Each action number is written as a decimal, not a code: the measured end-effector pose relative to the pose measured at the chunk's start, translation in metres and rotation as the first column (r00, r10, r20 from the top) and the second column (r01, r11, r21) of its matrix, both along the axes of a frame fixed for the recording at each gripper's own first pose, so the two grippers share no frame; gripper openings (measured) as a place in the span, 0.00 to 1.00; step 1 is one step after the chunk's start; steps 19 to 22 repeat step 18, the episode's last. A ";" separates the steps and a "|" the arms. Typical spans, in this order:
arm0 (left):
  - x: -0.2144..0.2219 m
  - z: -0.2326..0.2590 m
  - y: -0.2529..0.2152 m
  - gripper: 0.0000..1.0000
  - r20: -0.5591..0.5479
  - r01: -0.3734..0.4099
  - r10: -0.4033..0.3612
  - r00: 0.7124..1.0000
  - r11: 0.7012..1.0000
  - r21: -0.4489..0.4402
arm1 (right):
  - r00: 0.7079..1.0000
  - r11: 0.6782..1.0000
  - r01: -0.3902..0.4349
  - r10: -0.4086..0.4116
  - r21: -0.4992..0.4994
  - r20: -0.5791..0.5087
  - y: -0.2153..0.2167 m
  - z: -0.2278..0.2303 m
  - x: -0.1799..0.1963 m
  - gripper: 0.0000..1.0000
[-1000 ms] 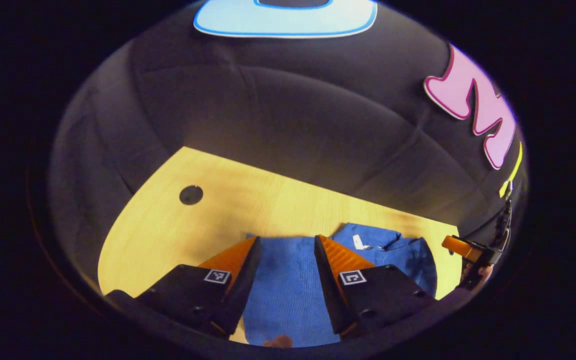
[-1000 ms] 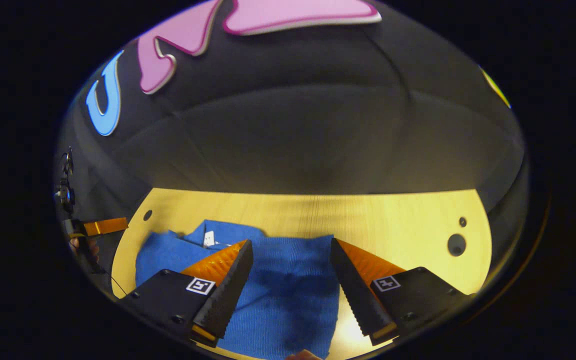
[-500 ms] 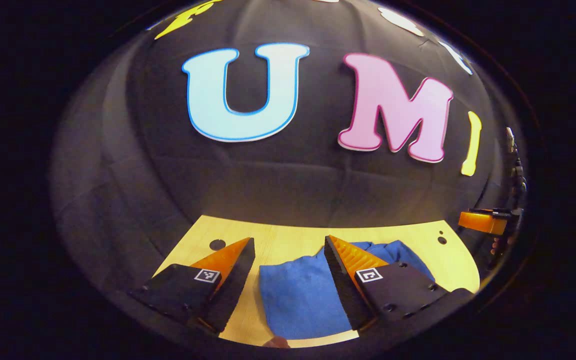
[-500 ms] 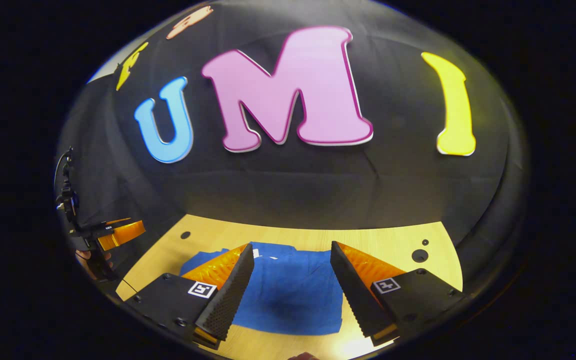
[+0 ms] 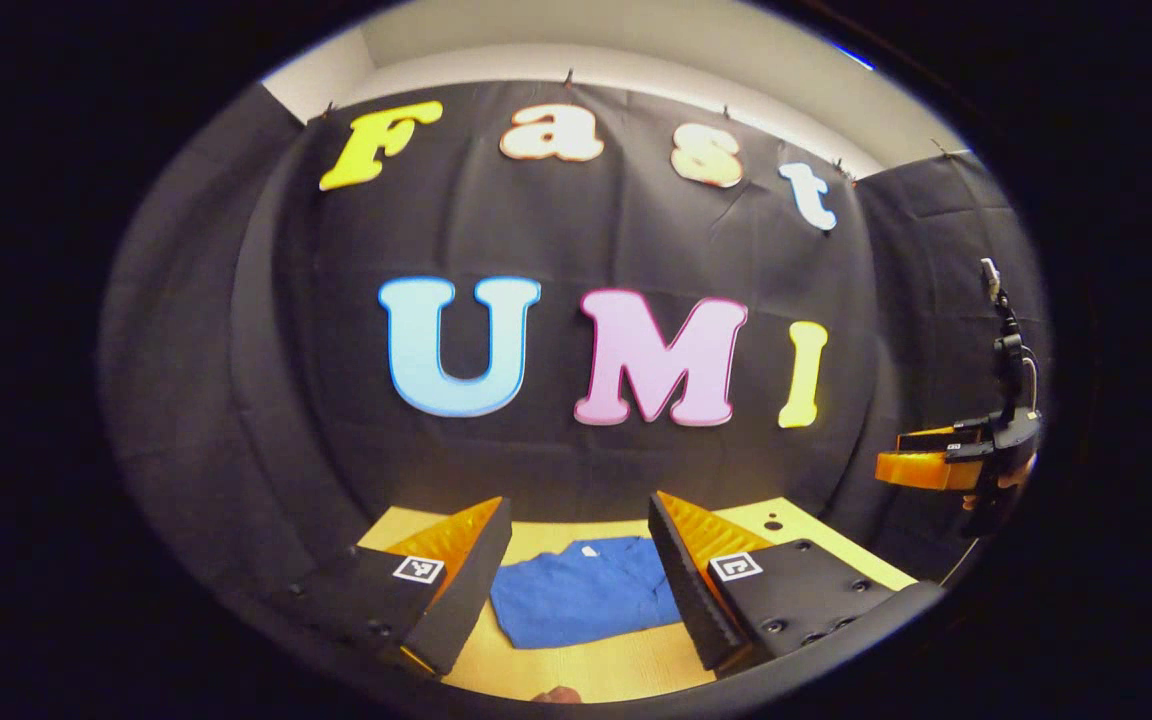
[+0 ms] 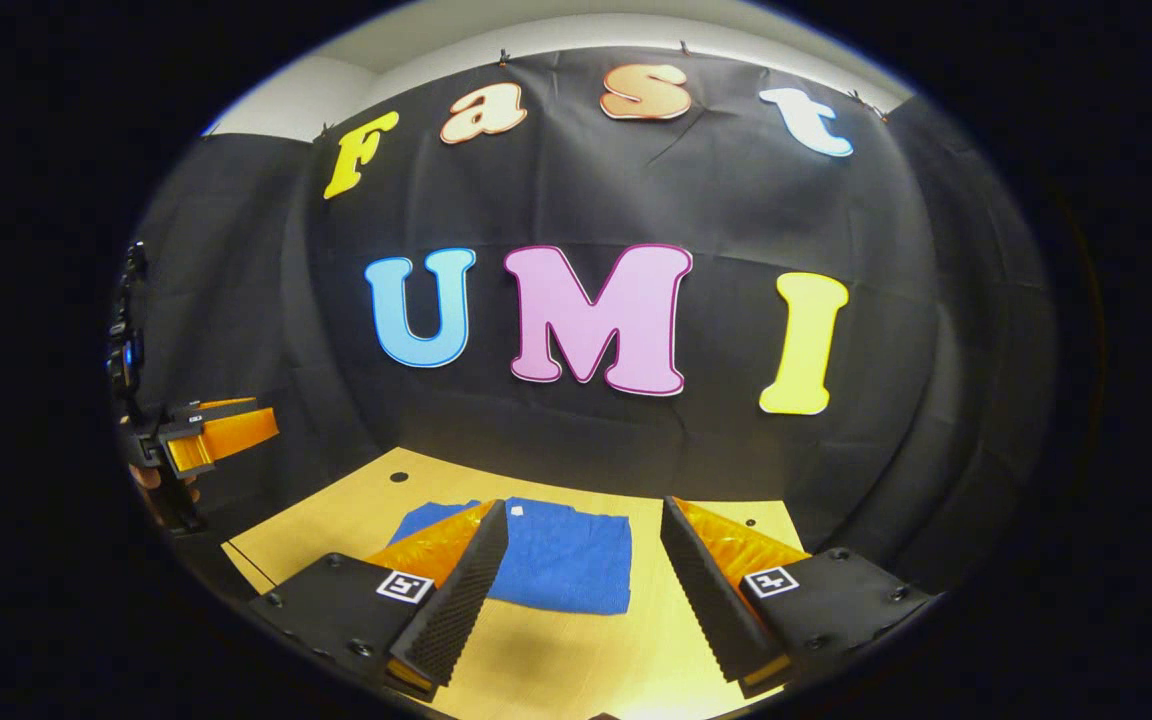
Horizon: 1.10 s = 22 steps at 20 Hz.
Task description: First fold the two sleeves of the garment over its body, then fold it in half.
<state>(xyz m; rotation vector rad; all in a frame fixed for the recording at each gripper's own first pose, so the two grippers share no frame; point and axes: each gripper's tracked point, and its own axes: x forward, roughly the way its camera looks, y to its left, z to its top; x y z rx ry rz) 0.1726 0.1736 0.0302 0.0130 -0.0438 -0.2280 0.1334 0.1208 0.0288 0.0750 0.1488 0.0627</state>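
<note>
On the wooden counter [image 6: 556, 660], a blue garment [image 6: 566, 560] lies as a compact, roughly rectangular bundle. No sleeves stick out at the sides, and the near edge is straight and looks doubled, so both sleeve folds and the fold in half appear to be done. Little or nothing seems left except perhaps a final tidy.

Seen from the right gripper view, the garment sits flat toward the back of the counter, near the black cloth wall, with a small white tag [image 6: 516, 510] showing at its far edge. The fabric looks soft and finely ribbed, with only slight rumpling. From the left gripper view, the same blue garment [image 5: 581, 600] lies between that gripper's fingers in the picture, but well beyond them, not touched.

The left gripper [image 5: 576, 590] is raised above the counter with its fingers spread wide and holds nothing. The right gripper [image 6: 581, 600] is likewise lifted clear, fingers wide apart and empty. Each gripper also appears at the edge of the other's view, held up in a hand.
</note>
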 end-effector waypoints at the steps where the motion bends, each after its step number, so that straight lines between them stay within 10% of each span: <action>1: -0.022 0.013 -0.006 0.79 0.055 0.012 -0.013 0.998 1.000 0.020 | 1.000 1.000 0.004 -0.004 0.019 0.023 0.003 0.014 -0.016 0.96; 10: -0.124 0.028 -0.040 0.80 0.048 0.062 -0.064 0.997 0.997 0.044 | 0.992 0.999 0.031 -0.032 0.012 0.122 0.017 0.096 -0.114 0.96; 22: -0.145 0.030 -0.006 0.80 0.025 -0.027 0.026 0.999 0.997 0.073 | 0.990 0.998 -0.064 0.065 -0.012 0.125 0.057 0.099 -0.120 0.96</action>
